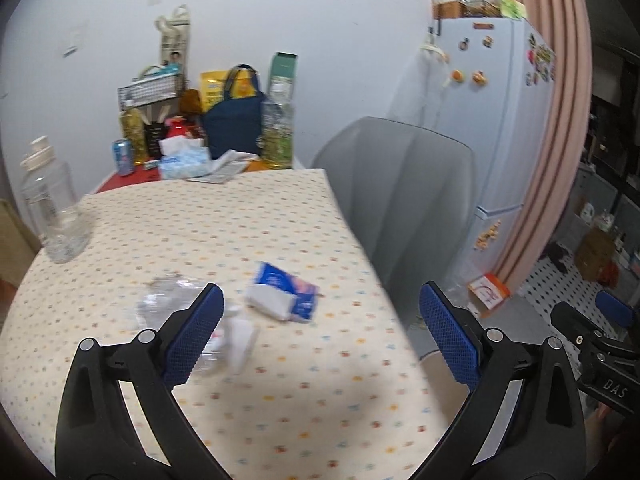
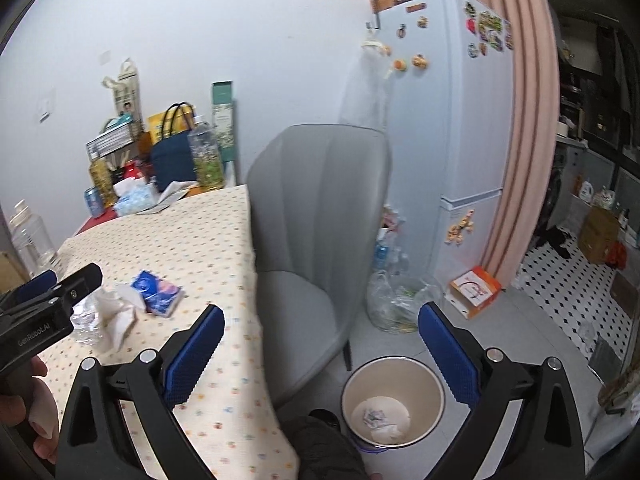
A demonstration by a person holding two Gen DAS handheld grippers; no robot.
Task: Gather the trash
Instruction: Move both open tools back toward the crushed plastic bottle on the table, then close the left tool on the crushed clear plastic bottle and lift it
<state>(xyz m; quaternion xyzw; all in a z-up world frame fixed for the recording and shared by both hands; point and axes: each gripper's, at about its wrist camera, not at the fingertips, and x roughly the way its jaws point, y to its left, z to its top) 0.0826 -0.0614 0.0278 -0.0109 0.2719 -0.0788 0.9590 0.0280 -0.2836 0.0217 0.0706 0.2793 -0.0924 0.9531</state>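
- Trash sits mid-tabletop (image 1: 280,208): blue tissue packet (image 1: 286,292), crumpled clear plastic bottle (image 1: 172,300) and white tissue (image 1: 242,340) touching it
- My left gripper (image 1: 320,320) is the nearer one, fingers spread wide, nothing between them; the bottle lies just off its left finger, packet ahead
- Right gripper (image 2: 320,336), fingers likewise spread and empty, hangs past the table edge above the bin (image 2: 394,400) (some paper already inside)
- Packet's long axis runs slantwise across the left fingers

tongs: 2 | bin (image 2: 394,396): 1 | tissue packs (image 1: 286,298): 1 | chairs (image 2: 316,232): 1 | fridges (image 2: 452,120): 1
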